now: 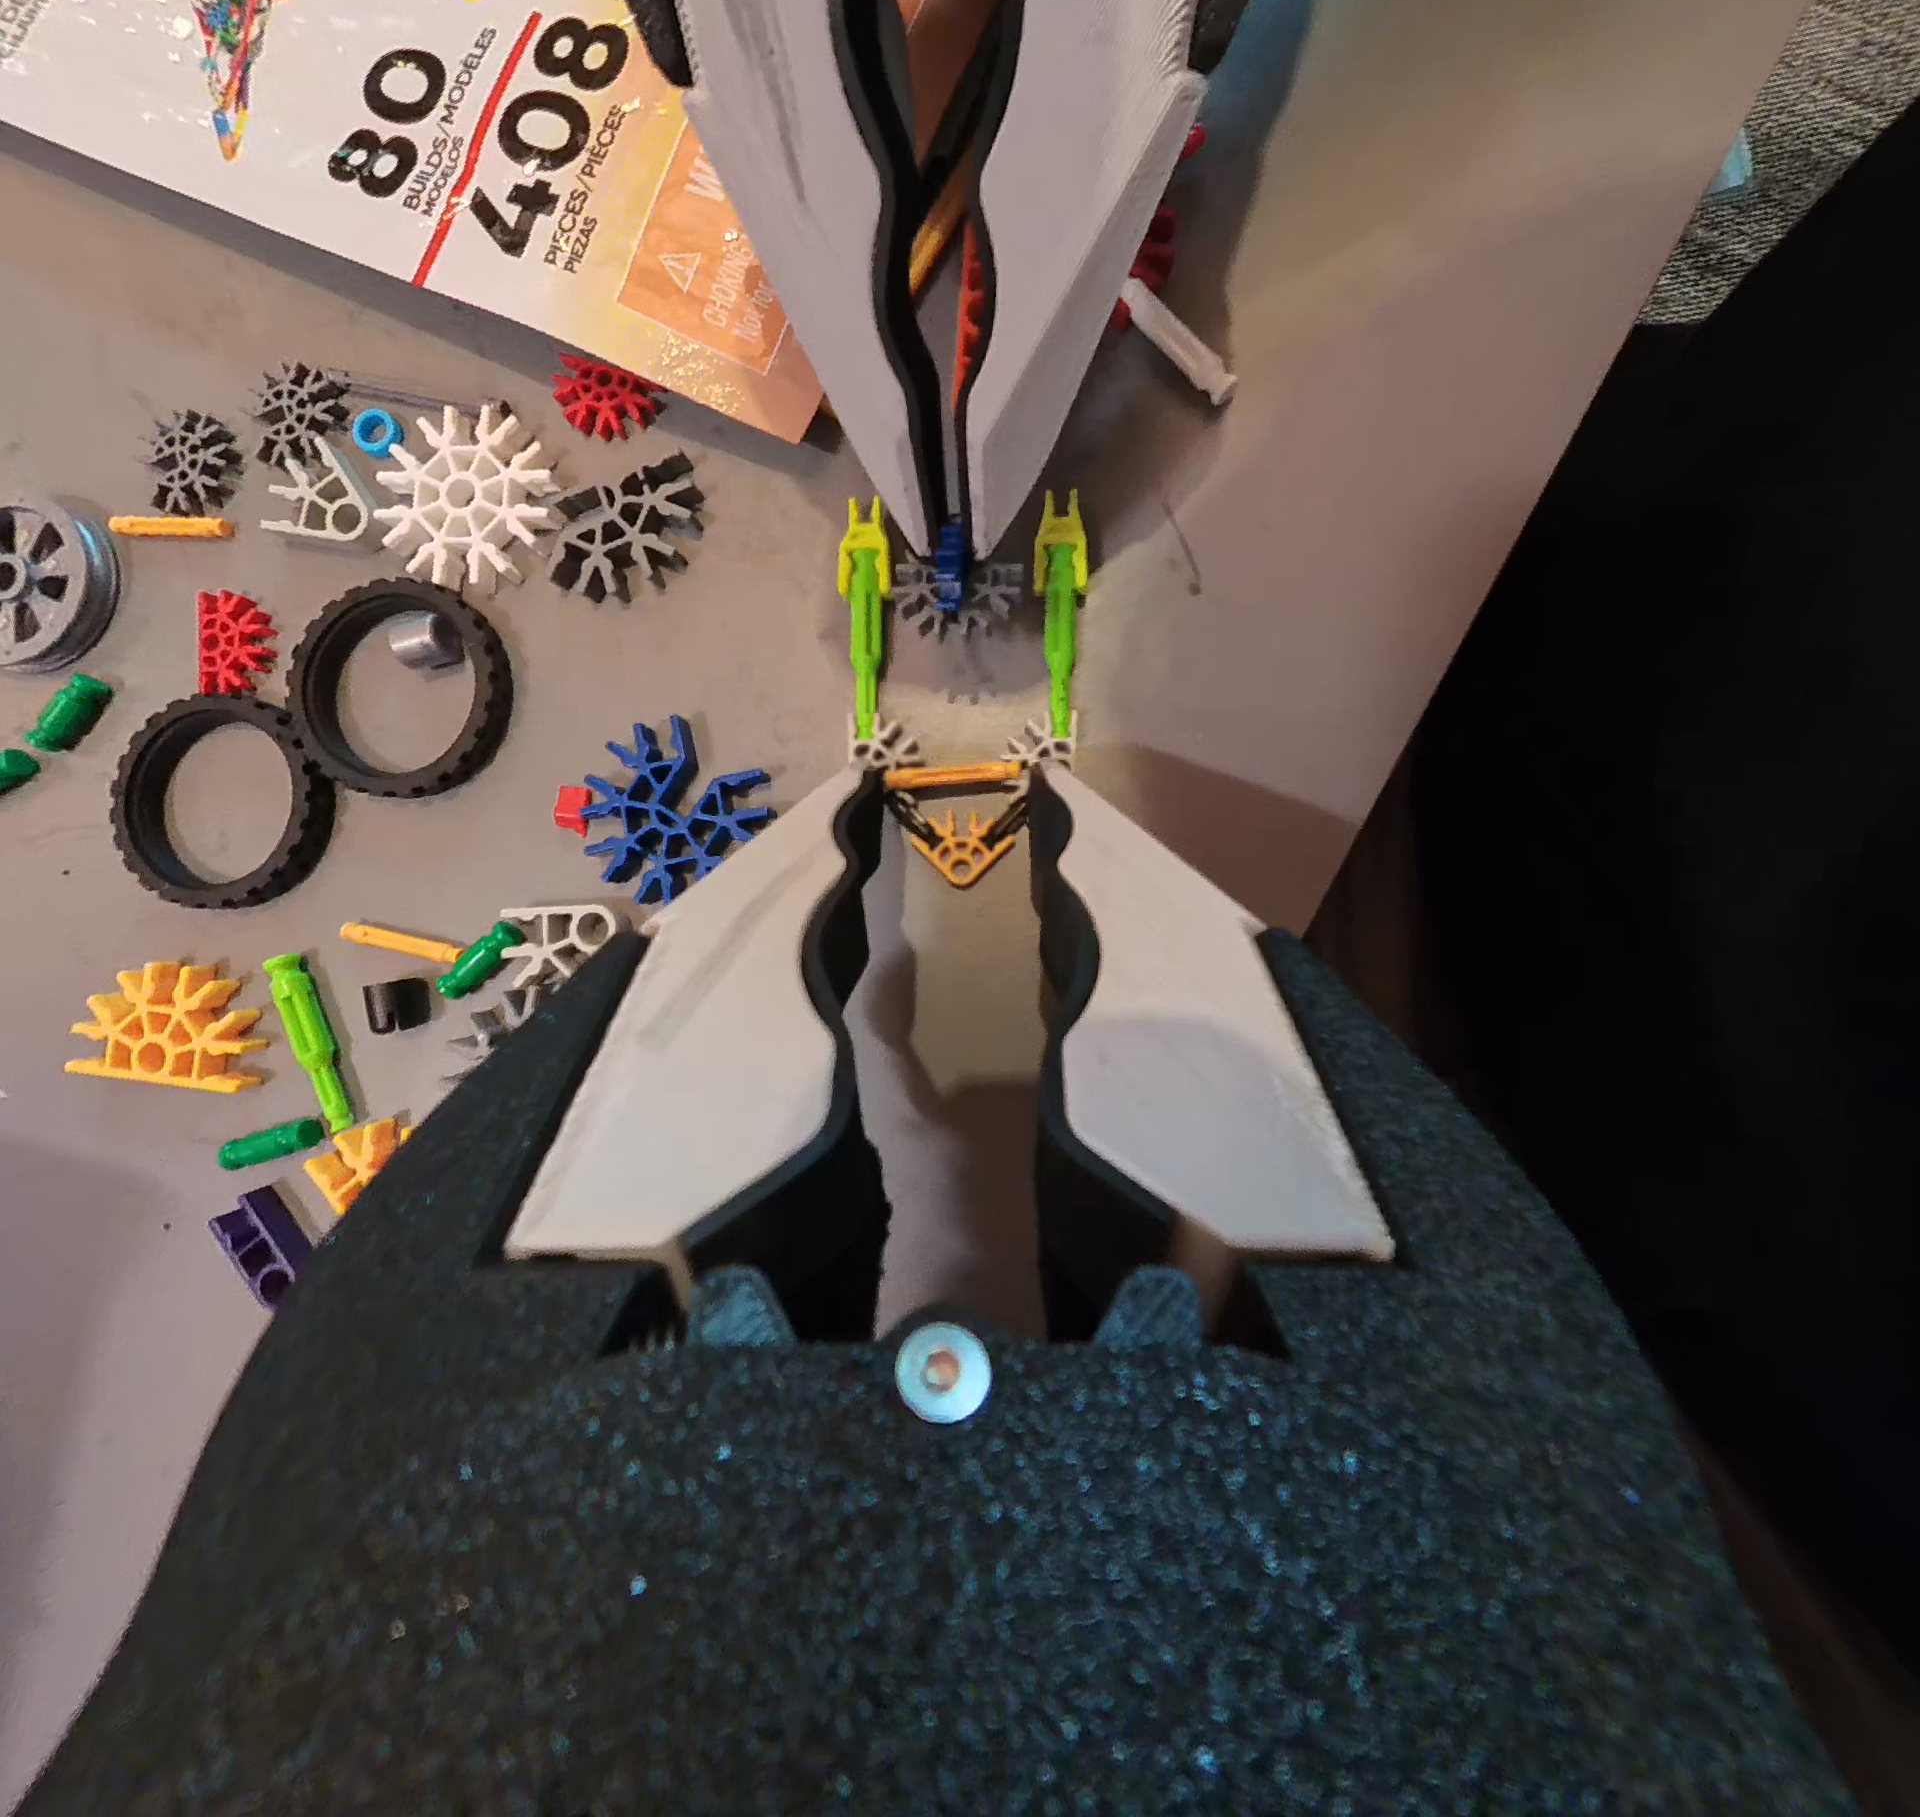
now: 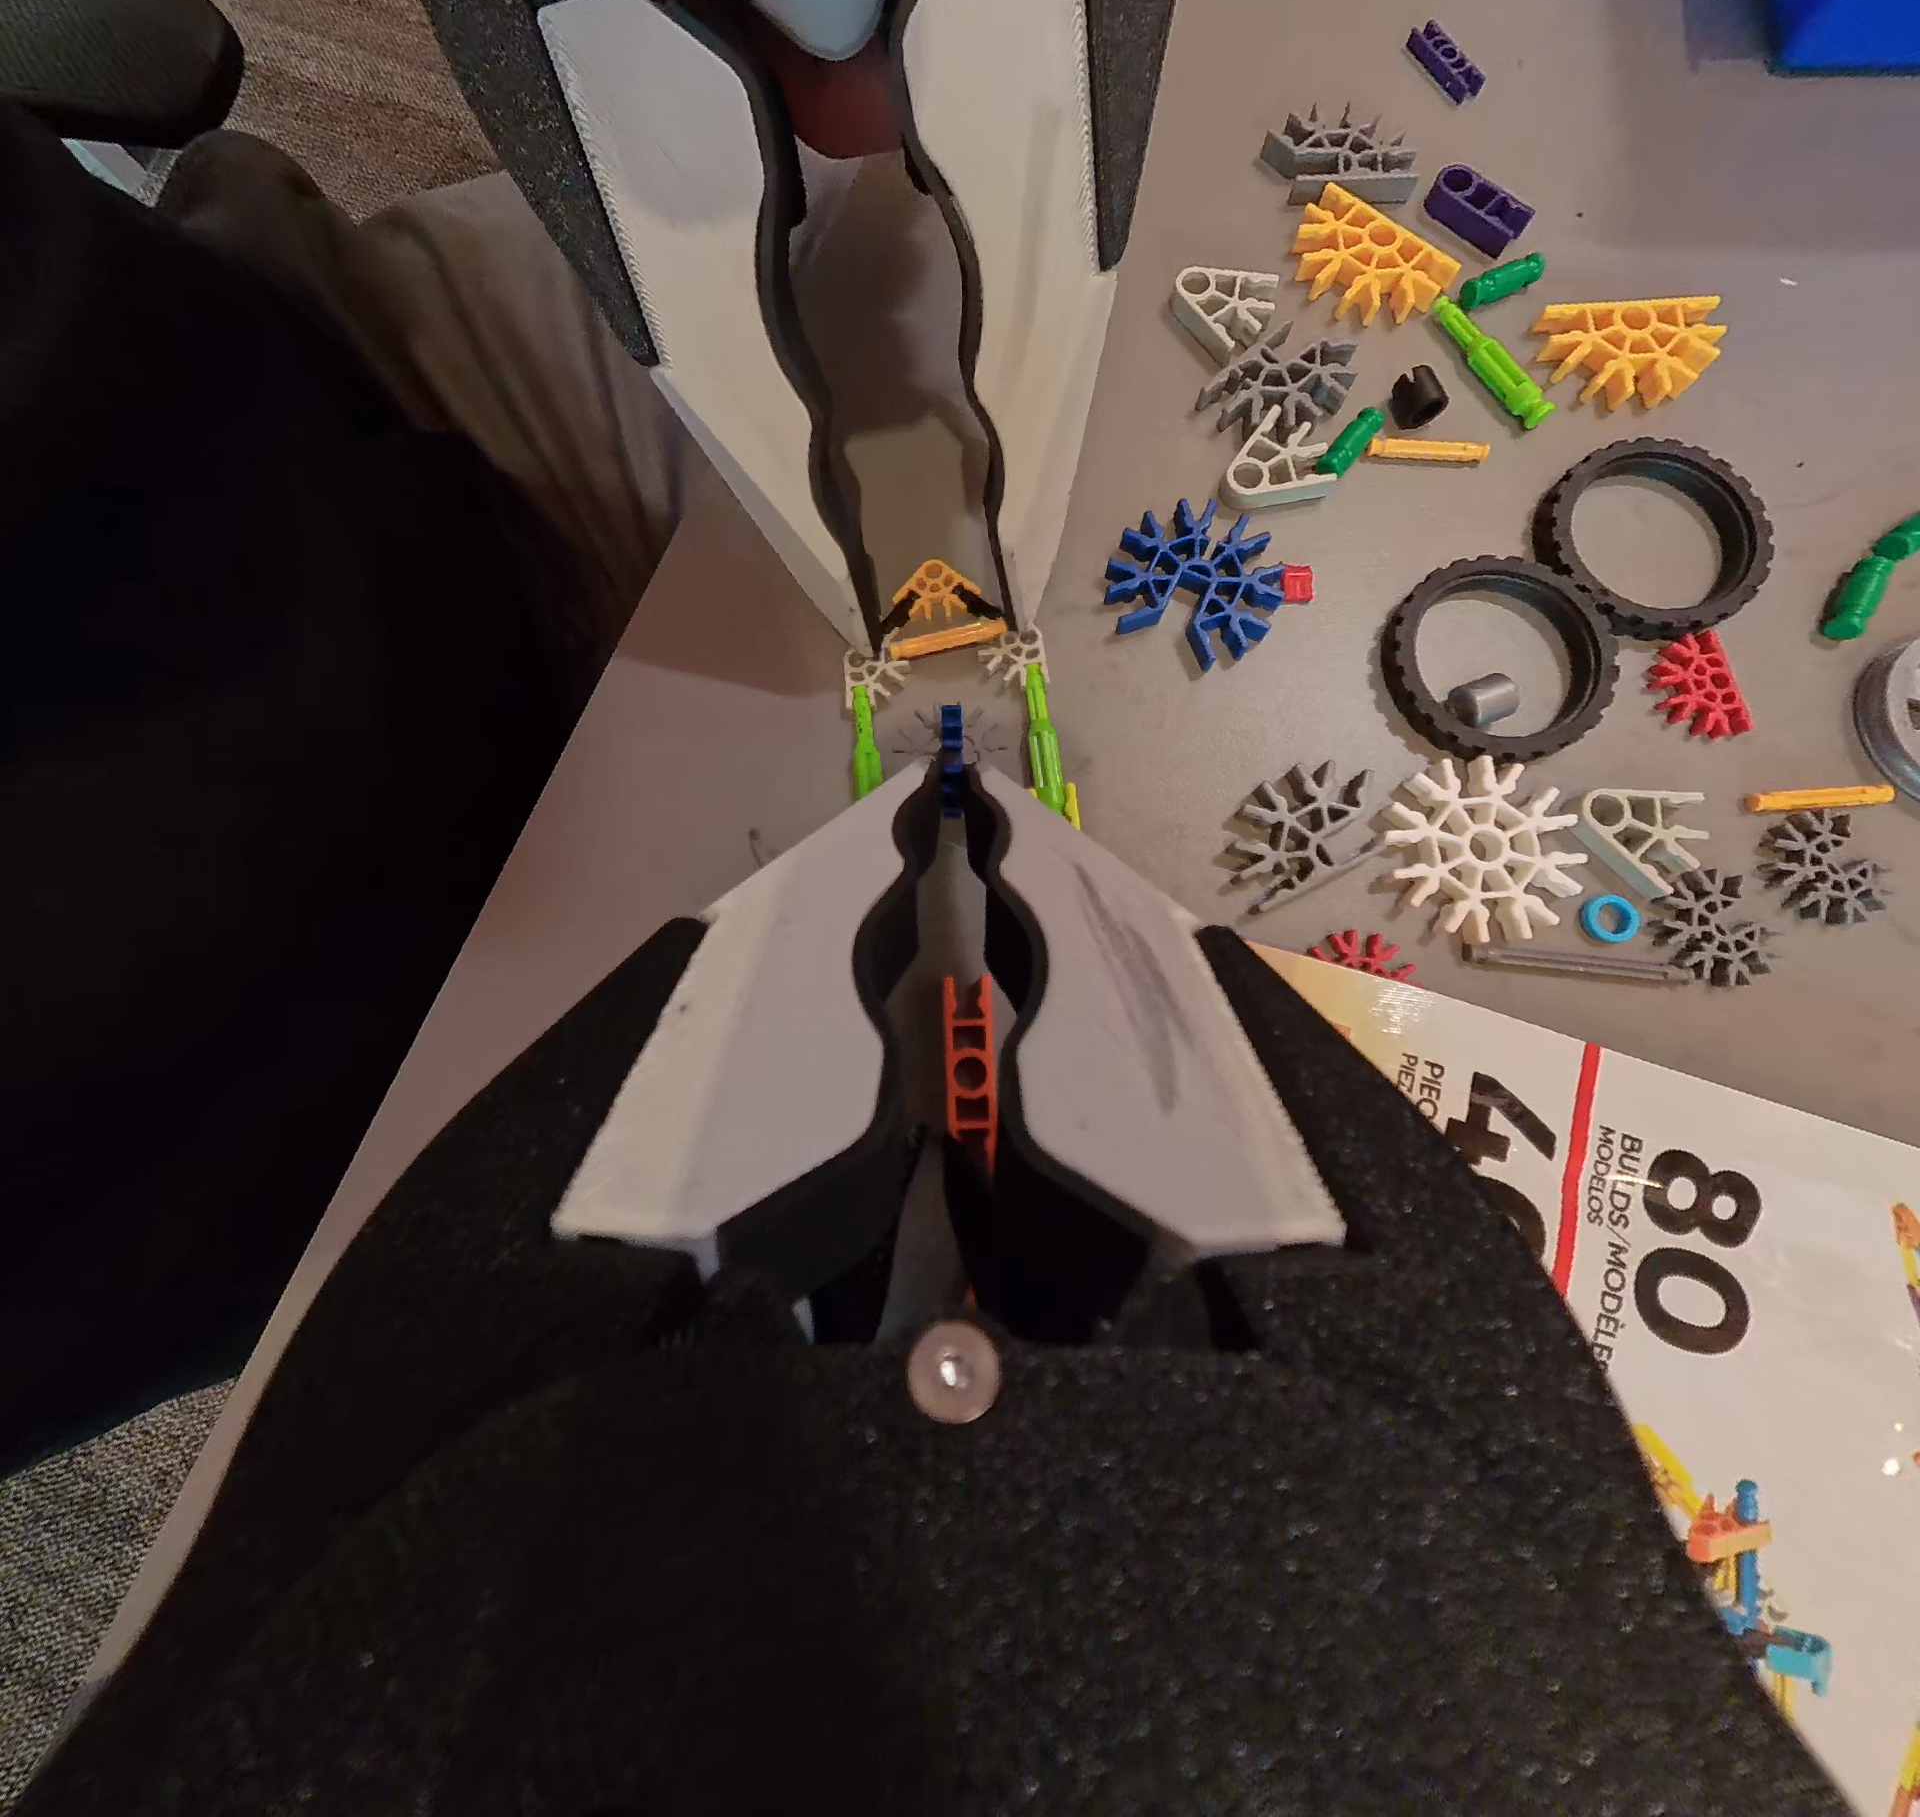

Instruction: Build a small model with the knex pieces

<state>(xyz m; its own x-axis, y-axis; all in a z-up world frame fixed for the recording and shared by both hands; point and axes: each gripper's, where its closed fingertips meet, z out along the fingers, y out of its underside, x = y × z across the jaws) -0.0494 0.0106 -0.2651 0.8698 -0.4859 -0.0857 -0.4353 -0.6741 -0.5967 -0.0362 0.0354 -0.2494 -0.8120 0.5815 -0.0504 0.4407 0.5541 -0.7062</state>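
Black grainy plastic fills the bottom of each wrist view, and two pale fingers with dark wavy pads reach out from it. Left hand-held gripper (image 1: 951, 780) is part way open, and its tips press on the two small grey connectors at the near end of a little toy frame (image 1: 961, 718). That frame has two light green rods, an orange rod across, and an orange corner piece (image 1: 958, 848) sitting between the fingers. Right hand-held gripper (image 2: 951, 780) is almost closed and pinches a small blue piece (image 2: 951, 754). The blue piece touches a grey snowflake connector (image 1: 951, 598) in the middle of the frame, between the green rods.

All of it sits on a flat grey counter (image 1: 727, 687), close to its edge. Past the edge lie dark shadow and some grey carpet (image 2: 62, 1518). More toy parts are spread over the counter: two black tyres (image 1: 312, 739), a white snowflake piece (image 1: 462, 494), a blue snowflake piece (image 1: 670, 817), red and yellow fan pieces, green rods and a grey wheel hub (image 1: 47, 583). A shiny toy box (image 1: 416, 105) with pictures and print lies flat on the counter beside the right hand-held gripper
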